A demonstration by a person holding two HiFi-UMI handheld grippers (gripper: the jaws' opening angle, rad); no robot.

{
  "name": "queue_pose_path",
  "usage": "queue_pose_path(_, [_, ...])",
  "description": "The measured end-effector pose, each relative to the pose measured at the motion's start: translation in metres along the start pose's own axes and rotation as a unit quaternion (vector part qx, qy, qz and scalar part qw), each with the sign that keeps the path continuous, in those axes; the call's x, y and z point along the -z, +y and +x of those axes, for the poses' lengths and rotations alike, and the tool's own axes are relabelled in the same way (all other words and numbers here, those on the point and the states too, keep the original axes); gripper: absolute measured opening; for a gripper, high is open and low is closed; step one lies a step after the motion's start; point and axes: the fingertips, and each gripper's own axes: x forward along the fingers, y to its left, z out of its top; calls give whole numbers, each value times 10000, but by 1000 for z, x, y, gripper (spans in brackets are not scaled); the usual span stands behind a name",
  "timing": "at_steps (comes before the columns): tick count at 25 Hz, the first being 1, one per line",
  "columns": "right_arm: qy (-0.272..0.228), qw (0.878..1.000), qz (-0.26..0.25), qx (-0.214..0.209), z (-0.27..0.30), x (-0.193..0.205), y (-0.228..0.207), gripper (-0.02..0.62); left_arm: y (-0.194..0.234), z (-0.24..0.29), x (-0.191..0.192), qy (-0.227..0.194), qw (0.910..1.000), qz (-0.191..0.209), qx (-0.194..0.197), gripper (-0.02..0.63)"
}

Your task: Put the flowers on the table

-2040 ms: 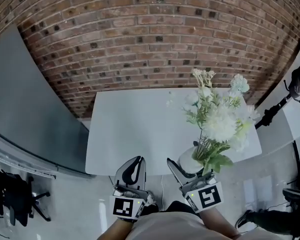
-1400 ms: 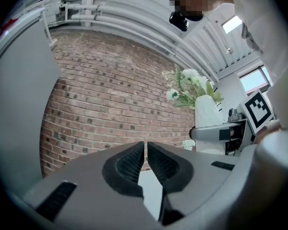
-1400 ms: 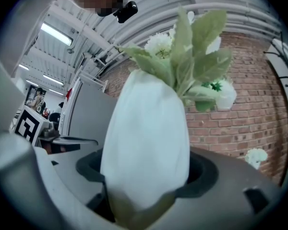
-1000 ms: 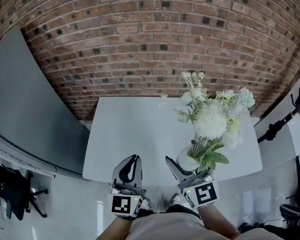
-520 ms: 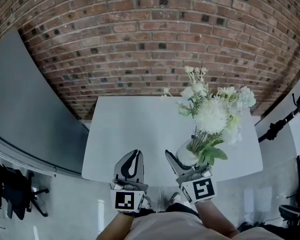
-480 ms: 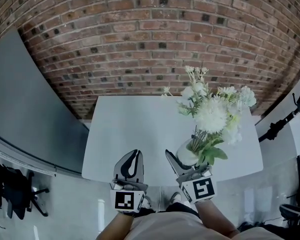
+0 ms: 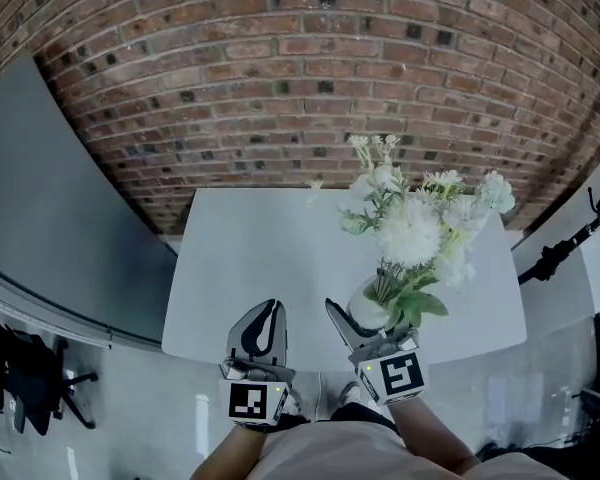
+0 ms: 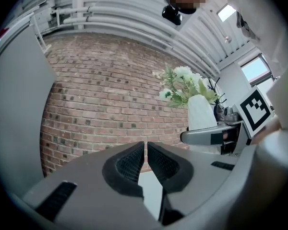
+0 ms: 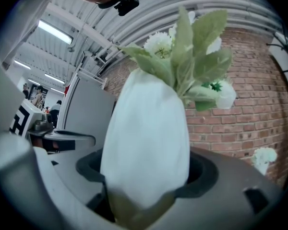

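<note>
Nearest the body, at about 6 o'clock in the head view, the left gripper [image 7: 265,316] hangs idle with its jaws pressed together on nothing, just short of the table's near edge. Just beside it toward 3 o'clock, the right gripper [image 7: 370,316] has its jaws clamped round the belly of the white vase [image 9: 149,138], which stands upright between the pads. The flowers [image 7: 410,230] rise from it toward 12 o'clock. Over the last two seconds the bouquet has drifted from the right side of the table [image 7: 260,248] toward its middle, and the vase has crept inward from the near edge. That suggests the carry is nearly over and setting down is what remains. The vase's foot is covered by leaves and by the gripper, so I cannot tell whether it touches the tabletop yet. Beyond the table, the brick wall [image 7: 280,68] fills the 12 o'clock side.
</note>
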Motion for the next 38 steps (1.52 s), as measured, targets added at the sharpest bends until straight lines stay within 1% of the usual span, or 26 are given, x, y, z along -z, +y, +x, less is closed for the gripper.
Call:
queue_pose_path(5, [70,9999,-104,-43,9,7,-5,399,0,6,4,32,10000,-2,4,26])
queue_pose_path(10, [4,10000,44,-6,19,12,-11,399,3,13,10,63,10000,-3,-48,26])
queue_pose_path(13, [24,10000,-29,-59,23,19,-11,399,4,15,15,64,9999,-21,-78,26])
queue_pose_path(16, [82,9998,-143,-137,26,29,-10,399,5,16,21,51,9999,-43,-106,26])
queue_pose_path(22, [90,9997,-142,-199,33,50,-5,399,8,14,41,26,9998,-83,-166,26])
queue_pose_path(28, [63,9997,-189,-166,42,69,-3,399,15,17,54,-58,9999,-10,-134,26])
queue_pose_path(33, [47,9996,-200,-207,51,93,2,399,22,20,79,-32,9999,-63,-133,26])
queue_pose_path(38, [83,9995,-274,-117,55,116,-1,399,19,25,98,-52,10000,-24,-23,26])
